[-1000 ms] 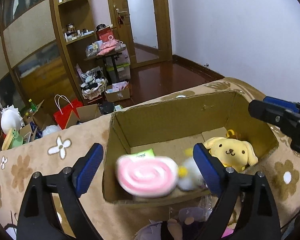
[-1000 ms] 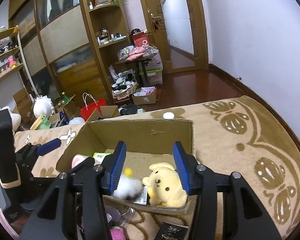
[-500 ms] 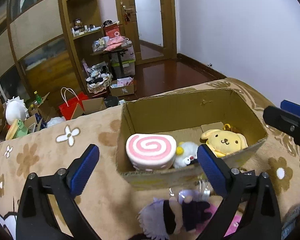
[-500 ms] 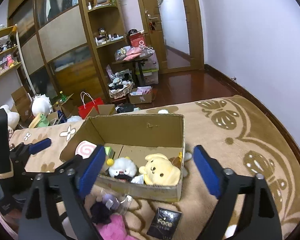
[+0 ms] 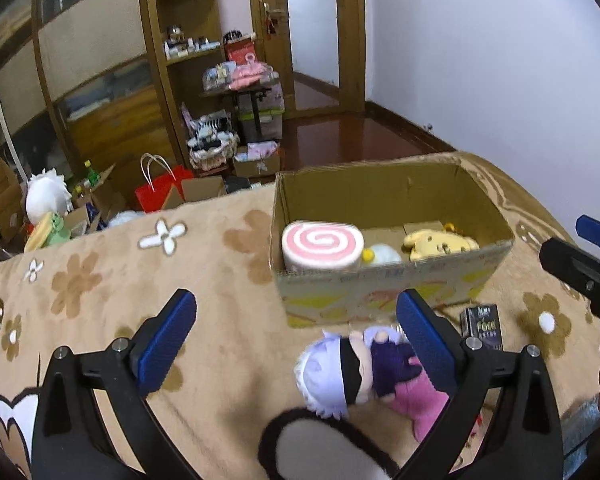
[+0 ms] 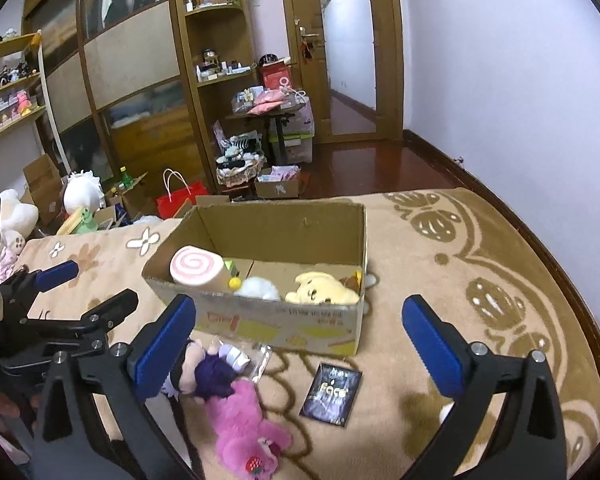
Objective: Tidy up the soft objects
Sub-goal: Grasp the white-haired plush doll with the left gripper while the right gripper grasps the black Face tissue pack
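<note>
I've pulled both claws back from the cardboard box (image 6: 260,280); the pink roll (image 6: 196,266) now sits inside, far left. My left claw (image 5: 296,340) and right claw (image 6: 300,340) are spread, empty. Next, I'd judge, the doll (image 5: 352,372) lying near the box.

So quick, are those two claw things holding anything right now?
Left gripper: open, holding nothing.
Right gripper: open, holding nothing.
</note>
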`<state>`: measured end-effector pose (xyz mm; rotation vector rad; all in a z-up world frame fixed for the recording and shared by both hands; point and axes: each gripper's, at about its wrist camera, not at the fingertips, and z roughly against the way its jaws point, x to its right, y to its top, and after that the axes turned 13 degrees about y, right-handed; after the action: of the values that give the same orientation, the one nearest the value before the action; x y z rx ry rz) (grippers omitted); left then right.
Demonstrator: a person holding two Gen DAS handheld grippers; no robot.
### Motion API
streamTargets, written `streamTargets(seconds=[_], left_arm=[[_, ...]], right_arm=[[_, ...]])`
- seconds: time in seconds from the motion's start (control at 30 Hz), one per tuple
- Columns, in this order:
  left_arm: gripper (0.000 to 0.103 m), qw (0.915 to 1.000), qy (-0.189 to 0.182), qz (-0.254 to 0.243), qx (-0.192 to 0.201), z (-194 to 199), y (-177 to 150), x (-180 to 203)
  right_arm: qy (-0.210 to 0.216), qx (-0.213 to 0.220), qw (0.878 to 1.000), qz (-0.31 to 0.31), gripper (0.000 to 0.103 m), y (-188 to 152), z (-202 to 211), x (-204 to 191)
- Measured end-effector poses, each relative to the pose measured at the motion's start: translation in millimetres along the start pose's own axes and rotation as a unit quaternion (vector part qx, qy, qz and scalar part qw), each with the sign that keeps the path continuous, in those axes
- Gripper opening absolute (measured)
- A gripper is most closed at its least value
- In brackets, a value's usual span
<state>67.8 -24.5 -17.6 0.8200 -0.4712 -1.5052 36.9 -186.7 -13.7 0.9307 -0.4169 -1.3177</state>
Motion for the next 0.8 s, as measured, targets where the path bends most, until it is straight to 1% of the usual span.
streamTargets(seconds=[0.17, 0.3, 0.33, 0.4, 0.53, 0.67, 0.8], left_arm=[[0.1, 0.9998, -0.004, -0.012, -0.013, -2.5, -8.0, 5.9], [0.1, 0.9994, -0.007, -0.022, -0.027, -14.1, -12.2, 13.3], [0.1, 0.9992, -0.012, -0.022, -0.032, -17.9, -12.7, 15.1], [0.1, 0.9984, -0.033, -0.024, -0.039, -25.3, -14.0, 17.9], [0.1, 0.9964, -0.042, -0.032, -0.067, -42.8, -18.4, 26.9], [0.1, 0.9946, -0.04, -0.04, -0.087, -58.5, -21.4, 34.5], [0.1, 0.992, -0.048, -0.037, -0.11, -73.0, -23.5, 37.3]], right_arm=[[-0.003, -0.012, 1.0, -0.017, 0.103, -7.6, -1.4, 5.4], [-0.006, -0.023, 0.999, -0.032, 0.103, -12.7, -8.3, 11.2], [-0.007, -0.025, 0.999, -0.034, 0.103, -14.0, -10.5, 12.1], [-0.011, -0.033, 0.999, -0.041, 0.103, -16.4, -17.4, 16.2], [-0.016, -0.054, 0.997, -0.061, 0.103, -20.7, -34.6, 27.7], [-0.022, -0.069, 0.995, -0.069, 0.103, -24.3, -48.9, 34.1], [-0.026, -0.085, 0.993, -0.08, 0.103, -29.5, -62.1, 40.3]])
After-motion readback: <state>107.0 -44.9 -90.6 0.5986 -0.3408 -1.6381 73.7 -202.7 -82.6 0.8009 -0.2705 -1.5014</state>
